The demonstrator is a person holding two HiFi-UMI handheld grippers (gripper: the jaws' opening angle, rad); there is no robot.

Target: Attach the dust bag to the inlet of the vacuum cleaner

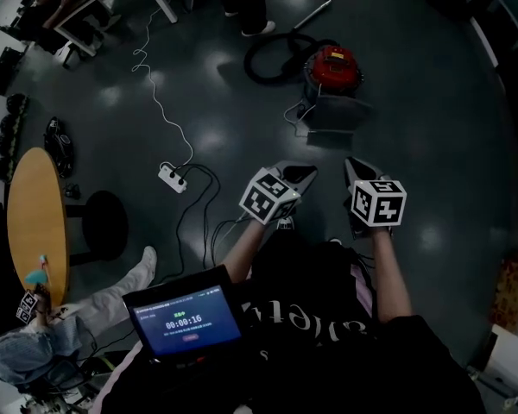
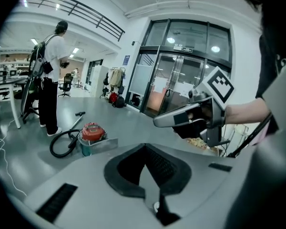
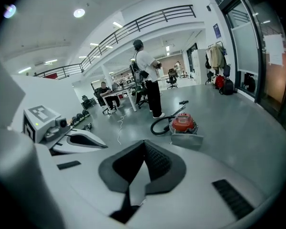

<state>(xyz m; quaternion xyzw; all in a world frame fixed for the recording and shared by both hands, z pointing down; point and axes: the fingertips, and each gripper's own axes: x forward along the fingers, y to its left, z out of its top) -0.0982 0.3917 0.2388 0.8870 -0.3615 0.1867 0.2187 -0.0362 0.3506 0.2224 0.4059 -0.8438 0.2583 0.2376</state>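
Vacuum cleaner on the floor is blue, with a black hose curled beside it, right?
No, the vacuum cleaner is red, not blue. It does sit on the floor with the black hose curled beside it. The head view shows it.

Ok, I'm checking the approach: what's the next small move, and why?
Probably carry both forward toward the vacuum. The left gripper and right gripper are shut, empty and well short of it, and the grey bag lies on the floor beside it, untouched.
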